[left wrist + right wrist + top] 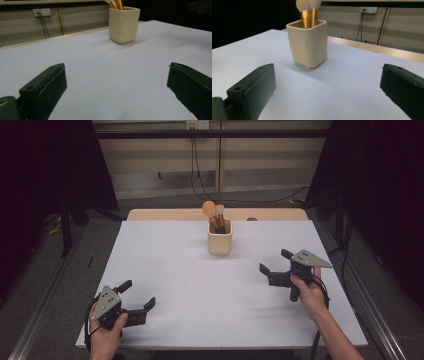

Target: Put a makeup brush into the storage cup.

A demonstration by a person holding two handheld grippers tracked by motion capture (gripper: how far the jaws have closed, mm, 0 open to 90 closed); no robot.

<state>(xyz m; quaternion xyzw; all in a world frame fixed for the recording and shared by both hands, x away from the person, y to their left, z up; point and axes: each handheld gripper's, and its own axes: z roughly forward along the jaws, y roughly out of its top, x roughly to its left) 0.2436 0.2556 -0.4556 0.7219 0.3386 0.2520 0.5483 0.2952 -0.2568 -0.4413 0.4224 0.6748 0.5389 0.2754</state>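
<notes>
A broad white rectangular counter [200,295] with a pale wooden strip along its far edge carries everything here, its surface bare apart from one holder near the far middle. That holder is a cream-coloured, square-sided ceramic cup [220,239] with rounded corners, standing upright; in the right gripper view it [308,45] sits ahead and a little left of centre, and in the left gripper view it [124,24] stands farther off, toward the upper right. The person's left gripper [136,295], black with a grey three-cornered plate on top, is held low near the counter's near left corner, its jaws wide apart with nothing but bare counter between them, well away from the cup. The right gripper [275,262], of the same make, is held at the right side of the counter, nearer the cup than the left one but apart from it; its jaws too stand open and empty, pointing toward the cup. Inside the cup stand two makeup brushes [214,213] with gold metal ferrules and rounded peach-coloured bristle heads, upright and close together, their heads rising above the rim; the right gripper view shows their ferrules [309,18] touching side by side.
</notes>
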